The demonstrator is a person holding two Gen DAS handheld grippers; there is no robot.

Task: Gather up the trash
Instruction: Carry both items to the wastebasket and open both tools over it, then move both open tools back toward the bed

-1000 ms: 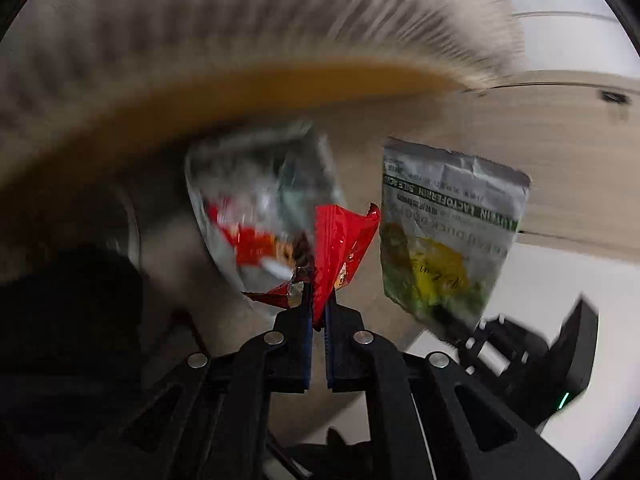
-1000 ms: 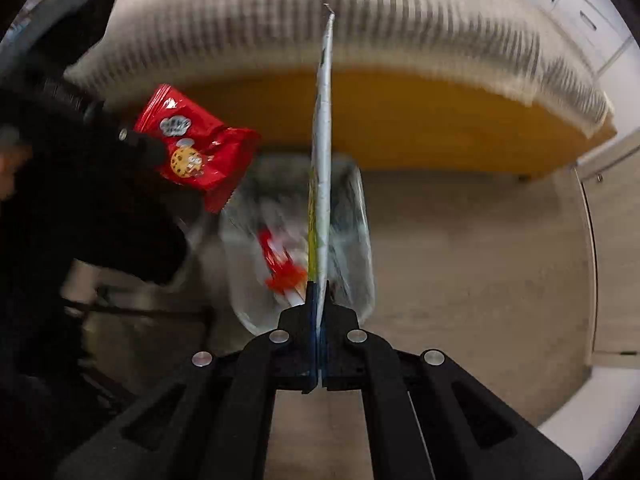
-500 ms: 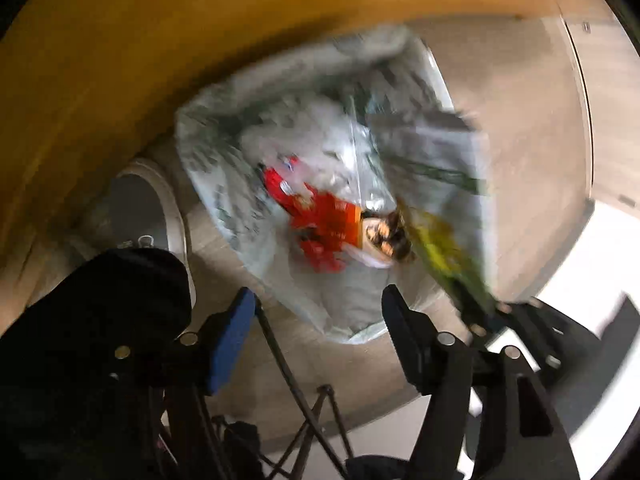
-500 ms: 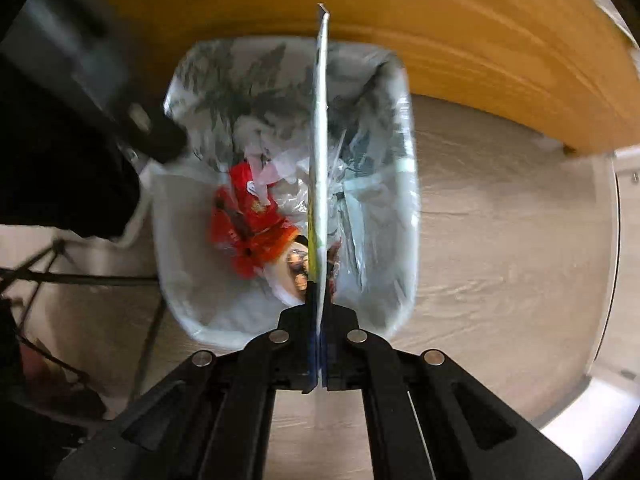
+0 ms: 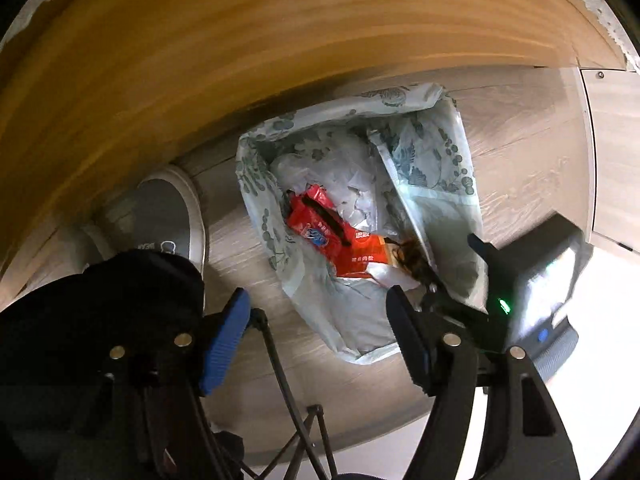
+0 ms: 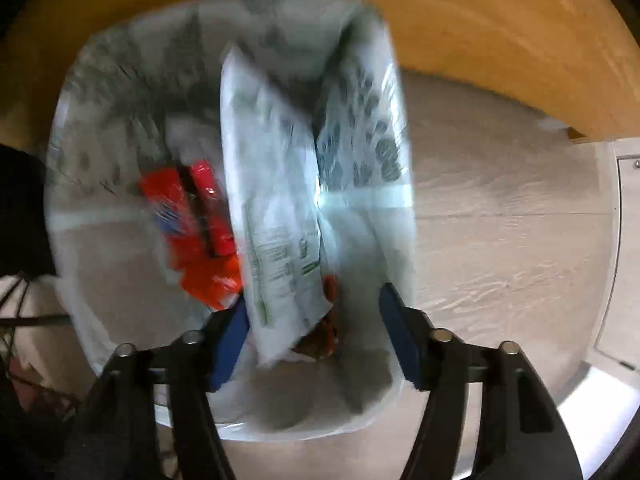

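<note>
Trash fills the bottom of a bin lined with a leaf-printed plastic bag (image 5: 432, 160), and this bin serves as the landmark for everything else. It stands on pale wood-grain floor (image 5: 532, 168), just in front of a broad yellow-brown wooden panel (image 5: 240, 40). Inside it lie red snack wrappers (image 5: 320, 228) among crumpled white plastic.

The left gripper (image 5: 320, 340) hangs above the near rim of the bin, its blue-padded jaws spread wide with nothing between them; they opened within the last second, and are apart from the red wrappers below. To the left of the bin, on the floor, rests a grey slip-on shoe (image 5: 168, 216).

The right gripper (image 6: 316, 340) points down into the bin's mouth. Its jaws have just been opening and now stand apart. A white pouch with green print (image 6: 276, 200) is between them, slanting into the bin; its lower edge lies close against the left blue pad, while the right pad is clear of it. Motion blur hides whether that edge still touches the pad. In the right wrist view the red wrappers (image 6: 192, 216) lie left of the pouch, inside the bin.
</note>
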